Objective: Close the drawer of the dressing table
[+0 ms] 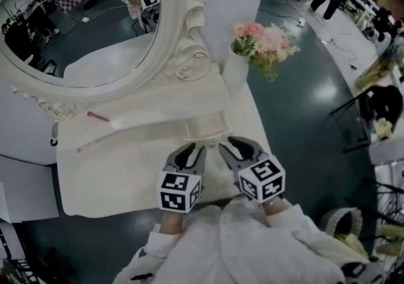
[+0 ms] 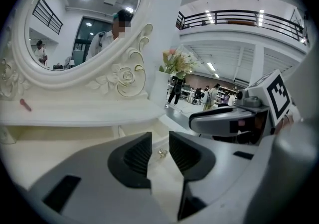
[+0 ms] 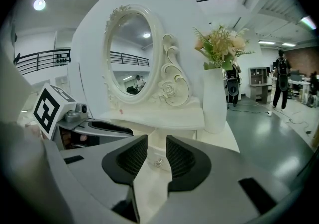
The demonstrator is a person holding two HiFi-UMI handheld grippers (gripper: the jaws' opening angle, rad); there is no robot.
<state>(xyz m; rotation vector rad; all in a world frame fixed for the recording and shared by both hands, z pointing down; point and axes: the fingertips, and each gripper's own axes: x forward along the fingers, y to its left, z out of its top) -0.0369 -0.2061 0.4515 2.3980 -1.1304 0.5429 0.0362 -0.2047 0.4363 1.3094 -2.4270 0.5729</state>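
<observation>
While both grippers hang over the front of the dressing table [image 1: 107, 178], the drawer [image 1: 205, 129] is plainly not home yet. From the head view it juts out from under the raised shelf, its shallow tray showing pale and bare, straight at twelve o'clock from the two claws. The oval mirror [image 1: 82, 17] sits off at ten o'clock from it, and the white vase [image 1: 235, 71] with pink flowers [image 1: 265, 40] stands at one o'clock.

Left gripper [image 1: 194, 150] now: jaws parted, ribbed pads facing each other with clear daylight between them, nothing clamped. Look down its own view and the drawer's little metal knob [image 2: 162, 153] shows in the gap, beyond the pads and untouched. Right gripper [image 1: 232, 147] tells the same story, released and empty, with the same small knob framed between its jaws but not pinched. The two claws sit side by side, close together, both angled down towards the drawer front.

So where does that leave the job? By my reading, nothing of the closing is done. What remains is contact with the drawer front and a steady push towards twelve o'clock until the front sits flush under the shelf.
</observation>
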